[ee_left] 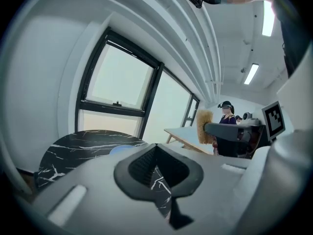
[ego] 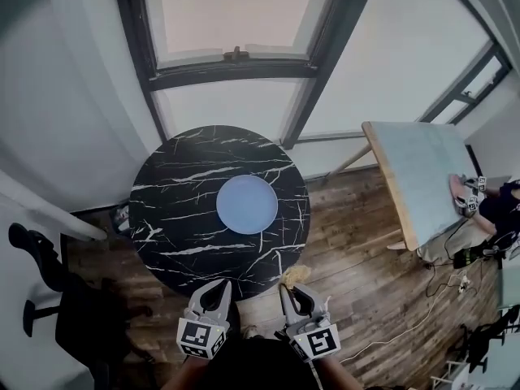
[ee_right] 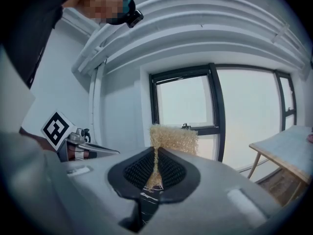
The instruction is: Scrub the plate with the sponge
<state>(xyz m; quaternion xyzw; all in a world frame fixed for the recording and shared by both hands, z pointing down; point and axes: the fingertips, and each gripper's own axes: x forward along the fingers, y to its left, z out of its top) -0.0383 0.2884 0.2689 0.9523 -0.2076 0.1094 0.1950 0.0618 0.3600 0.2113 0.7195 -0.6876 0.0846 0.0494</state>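
Note:
A pale blue plate [ego: 247, 204] lies near the middle of the round black marble table [ego: 175, 185]. Both grippers hover side by side at the table's near edge, short of the plate. My right gripper [ego: 286, 287] is shut on a tan sponge [ego: 295, 275], which sticks up past the jaw tips in the right gripper view as a fuzzy tan sponge [ee_right: 173, 137]. My left gripper [ego: 216, 287] is shut with nothing in it. In the left gripper view the plate [ee_left: 122, 150] peeks over the jaws and the sponge [ee_left: 205, 127] shows to the right.
A dark office chair [ego: 57, 295] stands left of the table on the wooden floor. A light wooden table [ego: 414, 173] stands at the right, with a seated person [ego: 496, 210] beside it. Windows [ego: 236, 23] and a white wall lie beyond the round table.

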